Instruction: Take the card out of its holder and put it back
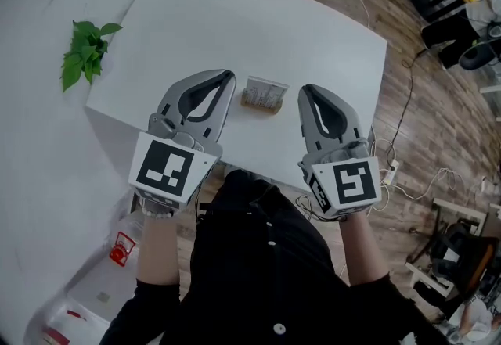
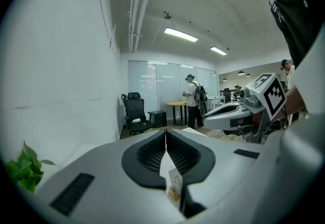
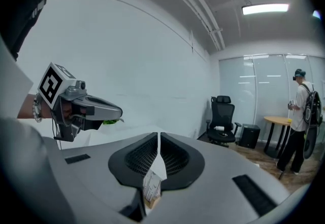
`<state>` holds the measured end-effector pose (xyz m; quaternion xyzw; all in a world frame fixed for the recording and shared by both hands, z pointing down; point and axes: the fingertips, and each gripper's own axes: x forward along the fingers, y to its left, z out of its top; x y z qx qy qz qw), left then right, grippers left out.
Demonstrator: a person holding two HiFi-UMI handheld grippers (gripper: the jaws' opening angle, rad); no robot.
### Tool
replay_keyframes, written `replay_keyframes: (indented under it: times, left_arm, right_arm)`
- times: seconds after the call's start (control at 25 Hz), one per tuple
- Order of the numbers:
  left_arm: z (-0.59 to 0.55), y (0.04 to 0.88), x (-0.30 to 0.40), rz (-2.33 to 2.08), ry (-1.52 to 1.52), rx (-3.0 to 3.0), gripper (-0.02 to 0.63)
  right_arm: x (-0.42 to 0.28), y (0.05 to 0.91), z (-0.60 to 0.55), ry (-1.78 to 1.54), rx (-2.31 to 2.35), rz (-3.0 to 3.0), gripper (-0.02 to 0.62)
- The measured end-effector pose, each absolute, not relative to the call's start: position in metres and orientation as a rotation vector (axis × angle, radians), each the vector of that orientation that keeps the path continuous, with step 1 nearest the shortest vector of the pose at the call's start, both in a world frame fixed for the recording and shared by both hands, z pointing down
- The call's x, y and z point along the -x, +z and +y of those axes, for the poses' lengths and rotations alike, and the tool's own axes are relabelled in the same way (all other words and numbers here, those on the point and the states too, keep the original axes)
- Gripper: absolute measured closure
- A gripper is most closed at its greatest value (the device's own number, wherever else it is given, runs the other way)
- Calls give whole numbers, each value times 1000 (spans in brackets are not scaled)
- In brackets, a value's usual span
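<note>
A small wooden holder with a white printed card (image 1: 262,95) standing in it sits near the front edge of the white table (image 1: 235,15). Both grippers hang in the air above that edge, one on each side of the card. My left gripper (image 1: 225,79) is shut with nothing between its pads. My right gripper (image 1: 307,91) is also shut and empty. In the left gripper view the jaws meet at the tips (image 2: 166,131), and the card (image 2: 175,183) shows below through the gap. The right gripper view shows the same: closed tips (image 3: 159,135) above the card (image 3: 151,186).
A green plant (image 1: 86,50) stands off the table's left edge by the wall. A power strip and cables (image 1: 389,171) lie on the wooden floor to the right. An office chair (image 2: 134,111) and a standing person (image 2: 193,98) are far behind.
</note>
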<state>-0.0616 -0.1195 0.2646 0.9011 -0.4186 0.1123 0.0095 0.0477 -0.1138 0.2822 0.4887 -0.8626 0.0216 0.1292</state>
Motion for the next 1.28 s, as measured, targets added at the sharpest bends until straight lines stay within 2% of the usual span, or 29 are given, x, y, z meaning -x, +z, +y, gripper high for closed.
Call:
replay_keyframes:
  times: [0.4,1.28]
  left_arm:
    - [-88,204,68,-1462,314,-2885,592]
    - [-75,200,70,-1485,336,-2884,592]
  right_arm:
    - [-27,218,-97,-123,-1370,-2621,546]
    - [-38,206,-90,-169,-1363,-2616,548]
